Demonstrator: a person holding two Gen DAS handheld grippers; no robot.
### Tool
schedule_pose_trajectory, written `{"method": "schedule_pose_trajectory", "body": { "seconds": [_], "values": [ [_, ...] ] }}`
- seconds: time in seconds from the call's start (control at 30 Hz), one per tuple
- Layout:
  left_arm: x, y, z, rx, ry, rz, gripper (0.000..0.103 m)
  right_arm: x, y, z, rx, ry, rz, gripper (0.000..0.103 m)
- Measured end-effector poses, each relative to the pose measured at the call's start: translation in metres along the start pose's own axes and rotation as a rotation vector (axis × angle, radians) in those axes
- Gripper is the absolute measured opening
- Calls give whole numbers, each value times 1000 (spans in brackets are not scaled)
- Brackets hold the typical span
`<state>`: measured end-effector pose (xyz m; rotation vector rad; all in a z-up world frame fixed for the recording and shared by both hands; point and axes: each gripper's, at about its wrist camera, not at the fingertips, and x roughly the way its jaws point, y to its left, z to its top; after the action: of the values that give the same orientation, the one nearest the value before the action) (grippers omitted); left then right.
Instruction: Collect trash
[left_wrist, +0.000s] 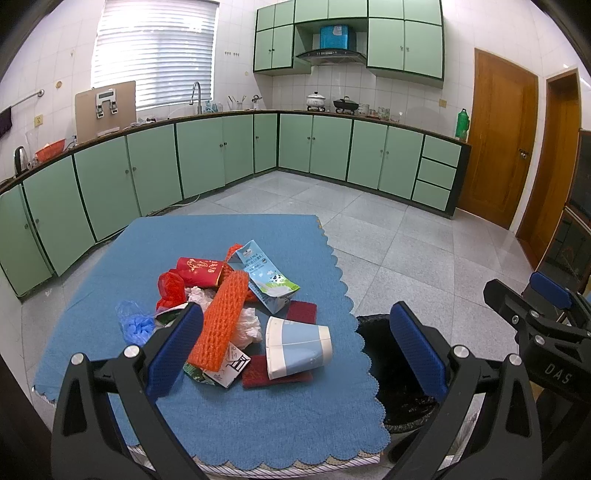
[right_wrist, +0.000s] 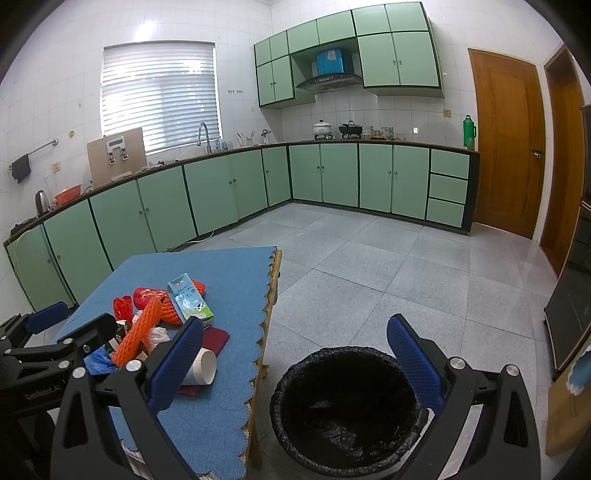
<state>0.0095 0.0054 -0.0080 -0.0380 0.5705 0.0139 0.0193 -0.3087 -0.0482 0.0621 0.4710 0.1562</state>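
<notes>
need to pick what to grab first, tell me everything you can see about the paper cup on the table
The paper cup is light blue with a white rim band and white base, looks like coated paper, and seems empty and uncrushed. It lies on its side at the near right of the trash pile, open mouth toward the bin side of the table. It rests on dark red pads, beside crumpled white plastic. Neither gripper touches it.

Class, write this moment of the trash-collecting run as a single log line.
stage: not started | left gripper: open, over trash pile | right gripper: open, above bin | paper cup: on its side on table | bin: black liner, looks empty
</notes>
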Motion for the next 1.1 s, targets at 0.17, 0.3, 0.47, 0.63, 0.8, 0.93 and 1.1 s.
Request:
{"method": "schedule_pose_trajectory", "body": {
  "seconds": [0.17,0.3,0.47,0.63,0.8,0.93,1.1],
  "values": [
    [0,0,0,0,1,0,98,0,0,0,-1,-3,0,97],
    [0,0,0,-1,1,-1,98,1,0,0,2,-2,0,97],
    [0,0,1,-1,1,-1,98,0,0,0,0,-4,0,97],
    [-1,0,1,-2,1,-1,98,0,-1,0,2,-4,-1,97],
    [1,0,0,-2,1,0,98,0,0,-1,1,-3,1,97],
    [3,-1,-1,-5,5,0,98,-1,-2,-1,3,-2,2,97],
    [6,2,-3,-14,9,3,98,2,0,-2,2,-2,21,97]
  ]
}}
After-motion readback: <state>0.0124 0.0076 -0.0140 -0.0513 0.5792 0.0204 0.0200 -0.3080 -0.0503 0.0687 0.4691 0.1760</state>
